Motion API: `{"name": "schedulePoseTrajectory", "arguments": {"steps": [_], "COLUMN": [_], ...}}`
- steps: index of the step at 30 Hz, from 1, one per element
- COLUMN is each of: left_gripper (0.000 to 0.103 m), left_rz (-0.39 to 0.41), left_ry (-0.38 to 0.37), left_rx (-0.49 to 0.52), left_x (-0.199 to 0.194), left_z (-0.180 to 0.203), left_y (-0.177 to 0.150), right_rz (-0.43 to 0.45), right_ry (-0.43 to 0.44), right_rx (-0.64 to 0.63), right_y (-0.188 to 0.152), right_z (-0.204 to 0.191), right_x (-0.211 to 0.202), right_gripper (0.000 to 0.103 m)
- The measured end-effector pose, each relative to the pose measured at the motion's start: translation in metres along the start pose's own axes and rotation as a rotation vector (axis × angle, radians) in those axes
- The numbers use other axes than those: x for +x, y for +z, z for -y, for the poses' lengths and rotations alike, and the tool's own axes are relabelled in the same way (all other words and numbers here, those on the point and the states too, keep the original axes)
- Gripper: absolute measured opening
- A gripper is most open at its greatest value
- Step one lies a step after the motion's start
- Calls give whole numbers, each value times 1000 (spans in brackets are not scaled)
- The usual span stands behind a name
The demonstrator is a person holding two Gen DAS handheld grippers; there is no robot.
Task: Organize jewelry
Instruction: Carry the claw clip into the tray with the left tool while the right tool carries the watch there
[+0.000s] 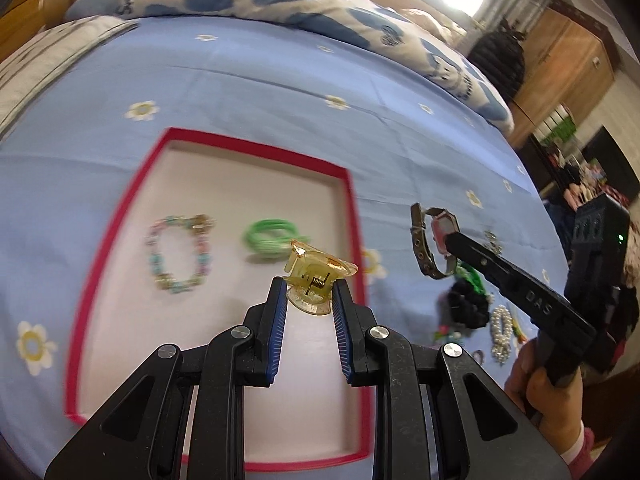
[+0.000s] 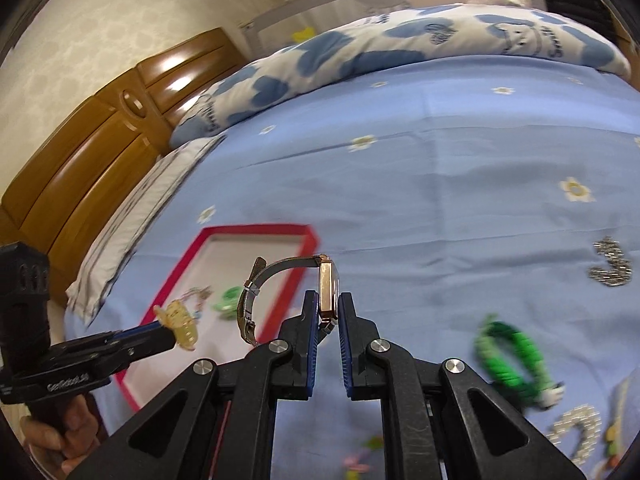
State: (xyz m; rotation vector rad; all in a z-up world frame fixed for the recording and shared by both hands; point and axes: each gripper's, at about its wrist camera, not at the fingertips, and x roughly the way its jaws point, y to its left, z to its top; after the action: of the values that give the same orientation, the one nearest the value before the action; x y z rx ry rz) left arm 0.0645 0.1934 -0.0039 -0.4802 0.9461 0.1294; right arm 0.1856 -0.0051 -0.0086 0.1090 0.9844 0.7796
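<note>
Right now biggest risk sits w/ the red-rimmed tray (image 1: 352, 216), the landmark: left gripper (image 1: 310, 294) pinches a yellow hair claw (image 1: 316, 276) by its hinge end, above the tray's right part; pads grip a thin curved bit, so it could twist out & drop on the green hair ties (image 1: 268, 238) or beaded bracelet (image 1: 178, 256) already in the tray. Right gripper (image 2: 329, 308), right of the tray over the sheet, clamps a watch (image 2: 326, 292) edge-on by its case; strap dangles, might snag the rim. Claw is translucent amber, spring showing.
</note>
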Motion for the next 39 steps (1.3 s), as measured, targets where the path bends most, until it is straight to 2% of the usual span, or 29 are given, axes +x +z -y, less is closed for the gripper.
{"name": "schedulePoseTrajectory", "arguments": {"steps": [8, 15, 33, 39], "left_gripper": [21, 21, 21, 21], "left_rz": [14, 16, -47, -47], "left_ry": [42, 62, 98, 115], "left_rx": [-64, -83, -104, -86], "left_x": [-11, -11, 27, 28], "left_z": [-41, -59, -84, -83], "left_y": [-4, -3, 2, 1], "right_rz": [-46, -85, -211, -235], "right_ry": [48, 64, 13, 3], "right_rx": [-53, -92, -167, -183], "right_y": [-6, -10, -15, -17], "right_z": [-44, -68, -88, -90], "right_x": [23, 40, 93, 102], "right_gripper": [9, 9, 9, 10]}}
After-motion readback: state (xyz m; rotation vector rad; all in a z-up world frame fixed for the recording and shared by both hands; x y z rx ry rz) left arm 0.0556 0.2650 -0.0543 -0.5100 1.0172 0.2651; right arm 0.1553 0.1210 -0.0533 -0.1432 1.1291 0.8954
